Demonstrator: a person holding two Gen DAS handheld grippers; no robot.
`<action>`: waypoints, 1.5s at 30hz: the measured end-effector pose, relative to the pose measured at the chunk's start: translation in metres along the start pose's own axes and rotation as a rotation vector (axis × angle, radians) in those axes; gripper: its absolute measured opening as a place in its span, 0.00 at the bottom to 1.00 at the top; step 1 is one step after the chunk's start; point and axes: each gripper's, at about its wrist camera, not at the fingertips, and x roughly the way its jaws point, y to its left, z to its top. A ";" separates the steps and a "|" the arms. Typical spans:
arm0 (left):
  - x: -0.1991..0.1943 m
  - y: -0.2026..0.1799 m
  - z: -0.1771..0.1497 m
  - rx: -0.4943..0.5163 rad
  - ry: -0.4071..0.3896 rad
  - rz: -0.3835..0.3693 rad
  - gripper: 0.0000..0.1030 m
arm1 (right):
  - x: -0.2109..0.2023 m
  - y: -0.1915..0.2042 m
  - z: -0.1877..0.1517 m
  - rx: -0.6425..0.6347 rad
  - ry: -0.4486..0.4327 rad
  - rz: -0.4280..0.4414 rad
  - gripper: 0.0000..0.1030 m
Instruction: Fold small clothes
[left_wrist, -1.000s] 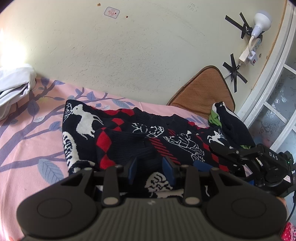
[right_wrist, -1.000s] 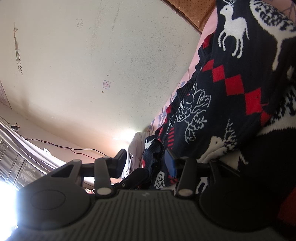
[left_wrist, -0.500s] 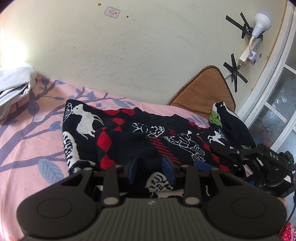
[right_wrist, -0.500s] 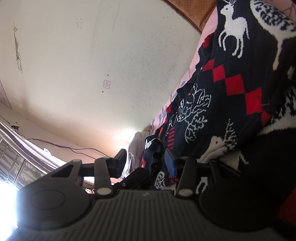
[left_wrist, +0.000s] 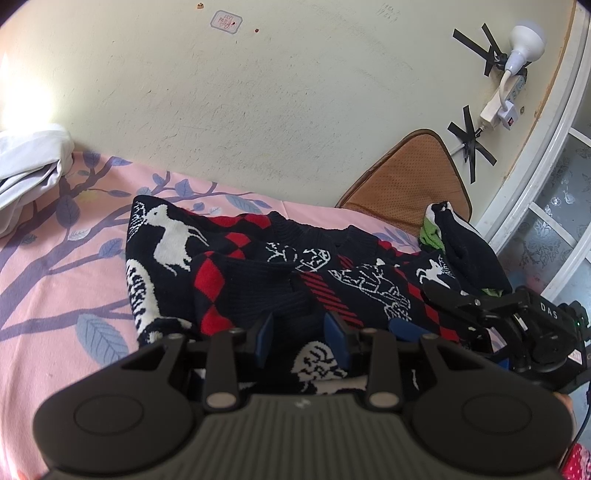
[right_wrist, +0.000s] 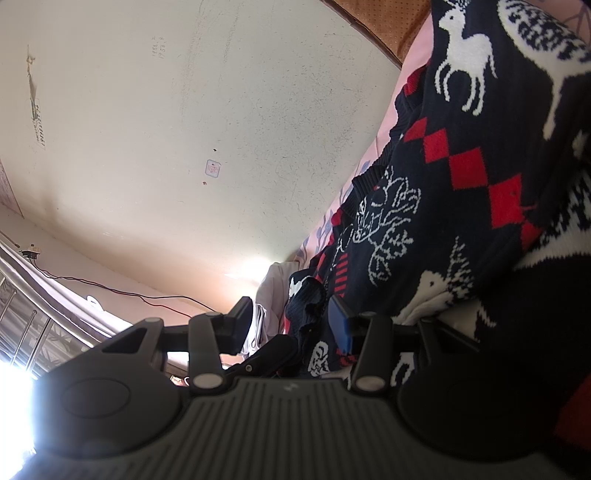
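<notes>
From the left wrist, the left gripper (left_wrist: 300, 334) is clamped on a raised fold of the dark knitted sweater with white deer and red diamonds (left_wrist: 258, 273), which lies crumpled on the pink leaf-print bedsheet (left_wrist: 55, 295). From the right wrist, the right gripper (right_wrist: 291, 325) stands apart beside the sweater's edge, gripping nothing.

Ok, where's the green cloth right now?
In the left wrist view, the green cloth is at the right, tucked under a dark garment just past the sweater, in front of the brown cushion.
</notes>
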 end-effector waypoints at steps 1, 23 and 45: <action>0.000 0.000 0.000 0.000 0.000 0.000 0.31 | 0.000 0.000 0.000 0.000 0.000 0.000 0.47; 0.001 0.000 0.000 -0.004 0.002 0.000 0.32 | 0.000 0.000 0.000 -0.001 0.001 0.001 0.48; 0.000 -0.002 0.000 0.003 0.006 -0.003 0.36 | 0.000 0.000 0.000 -0.001 0.002 0.001 0.48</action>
